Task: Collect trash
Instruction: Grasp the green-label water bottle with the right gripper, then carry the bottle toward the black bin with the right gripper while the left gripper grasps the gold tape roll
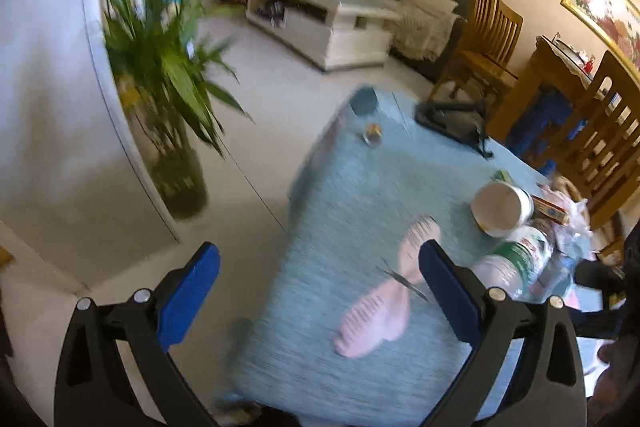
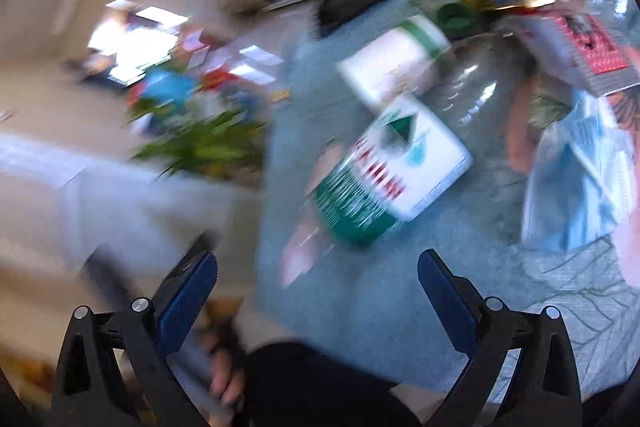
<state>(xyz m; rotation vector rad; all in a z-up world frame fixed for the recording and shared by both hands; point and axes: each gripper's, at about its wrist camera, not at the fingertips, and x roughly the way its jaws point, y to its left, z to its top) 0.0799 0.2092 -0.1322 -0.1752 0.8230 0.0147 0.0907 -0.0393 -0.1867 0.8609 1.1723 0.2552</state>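
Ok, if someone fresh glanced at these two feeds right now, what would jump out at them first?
Probably the pink comb lying on the blue tablecloth, just ahead of the open left hand-held gripper. Next, the clutter at the table's right edge: a green-labelled plastic bottle on its side beside a tipped white cup. The tall potted plant stands on the floor to the left.
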